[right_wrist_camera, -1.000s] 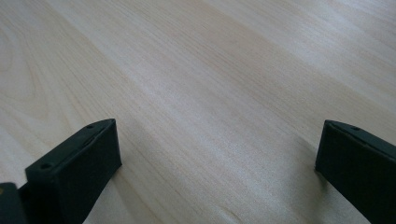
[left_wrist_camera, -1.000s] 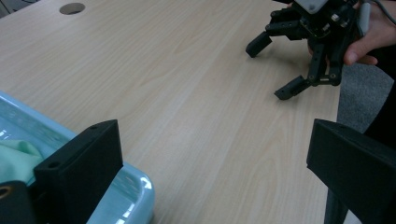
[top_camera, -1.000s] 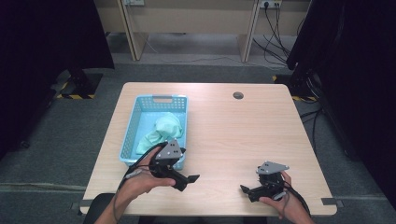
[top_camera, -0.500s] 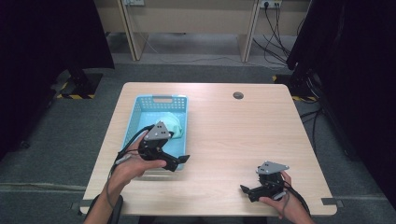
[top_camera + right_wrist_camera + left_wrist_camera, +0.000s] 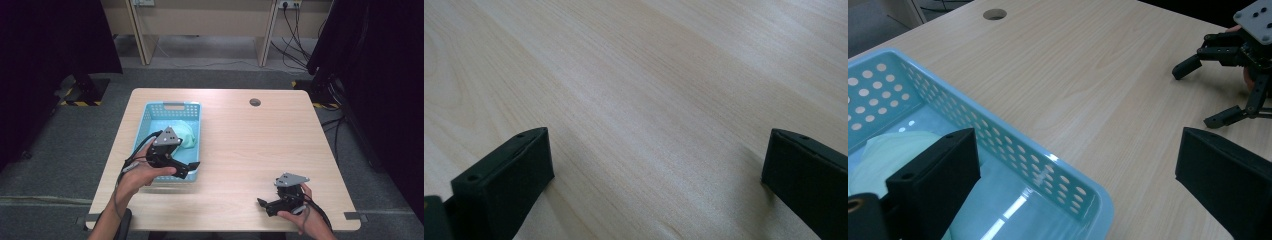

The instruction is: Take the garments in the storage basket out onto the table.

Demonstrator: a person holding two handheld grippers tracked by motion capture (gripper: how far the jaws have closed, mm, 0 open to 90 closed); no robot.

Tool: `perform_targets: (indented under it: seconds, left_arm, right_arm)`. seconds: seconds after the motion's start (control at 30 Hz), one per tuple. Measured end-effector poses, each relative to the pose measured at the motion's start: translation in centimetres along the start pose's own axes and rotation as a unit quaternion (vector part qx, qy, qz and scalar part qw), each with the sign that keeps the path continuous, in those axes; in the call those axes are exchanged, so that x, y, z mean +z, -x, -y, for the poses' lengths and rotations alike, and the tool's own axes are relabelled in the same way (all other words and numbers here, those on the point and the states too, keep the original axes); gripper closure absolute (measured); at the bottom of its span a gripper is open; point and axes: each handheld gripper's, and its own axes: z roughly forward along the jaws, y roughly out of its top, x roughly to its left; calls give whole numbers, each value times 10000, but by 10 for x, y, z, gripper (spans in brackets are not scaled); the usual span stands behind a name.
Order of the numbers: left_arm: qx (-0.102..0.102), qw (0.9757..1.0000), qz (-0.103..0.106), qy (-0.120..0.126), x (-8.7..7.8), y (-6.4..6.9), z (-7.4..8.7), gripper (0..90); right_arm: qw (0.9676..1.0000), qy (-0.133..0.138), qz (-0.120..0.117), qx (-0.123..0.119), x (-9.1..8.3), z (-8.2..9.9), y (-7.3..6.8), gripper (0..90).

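A person is holding a claw in each hand at a pale wood worktop (image 5: 250, 145). The left claw (image 5: 192, 165) is hovering over the near right corner of a light blue perforated basket (image 5: 172, 106), its jaws standing wide apart and holding nothing. One jaw is hanging over the inside of the basket and the other over the bare worktop, so the basket wall is lying between them. A pale green cloth (image 5: 186, 135) is lying bunched inside the basket, just beyond the claw.

Judging from this, a descent here risks a jaw striking or pinching the basket rim, tipping or dragging the basket instead of catching the cloth.

The left hand (image 5: 142, 172) is angled rightward. The right claw (image 5: 260, 202) is resting low near the worktop's front edge, jaws apart, empty, pointing left.
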Motion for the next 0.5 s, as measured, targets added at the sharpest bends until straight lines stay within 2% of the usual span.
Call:
perform_targets:
  seconds: [0.5]
  left_arm:
    - [-280, 9994, -191, -40, 3, -24, 5, 39]
  right_arm:
    - [10000, 1, 0, 1, 0, 0, 0, 3]
